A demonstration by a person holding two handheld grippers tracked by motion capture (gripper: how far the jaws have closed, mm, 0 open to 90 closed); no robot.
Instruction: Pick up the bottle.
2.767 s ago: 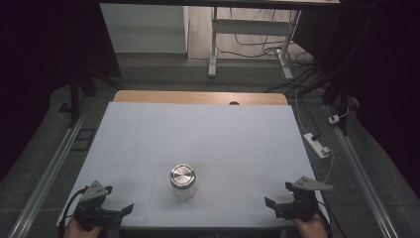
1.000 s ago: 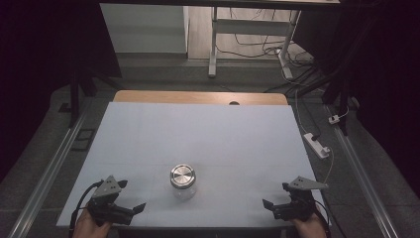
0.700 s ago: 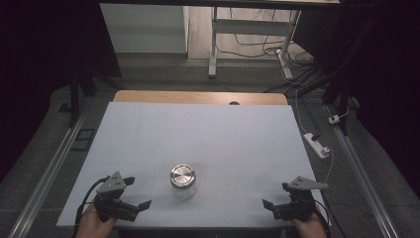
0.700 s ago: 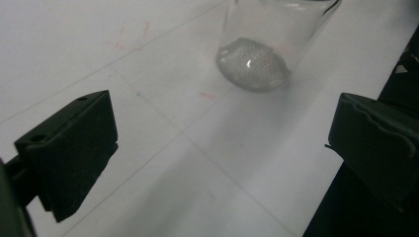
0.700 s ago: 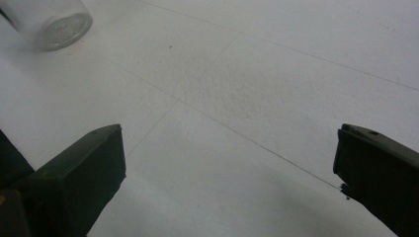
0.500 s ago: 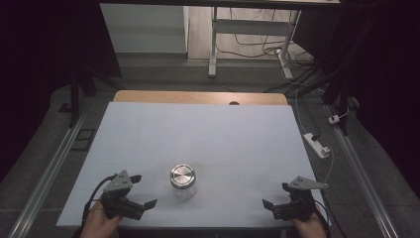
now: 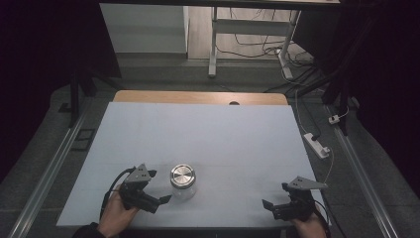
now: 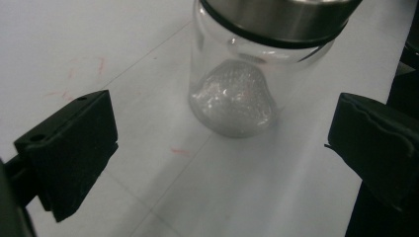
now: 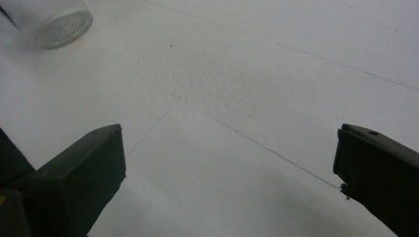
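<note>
High view has the glass jar (image 7: 183, 182) with its brushed metal lid (image 7: 182, 174) standing upright near the front edge of the white table (image 7: 208, 134), left of centre. Left gripper (image 7: 157, 202) sits just beside it, jaws spread wide, not touching yet. Right gripper (image 7: 267, 207) is well apart at the front right, jaws wide too, holding nothing. Jar's rigid but breakable and probably slick, looks pretty much empty so likely light. I'd squeeze gently around the glass body under the lid.

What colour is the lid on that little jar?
Silver, brushed metal, on the lid of the clear glass jar; the high view shows it best.
</note>
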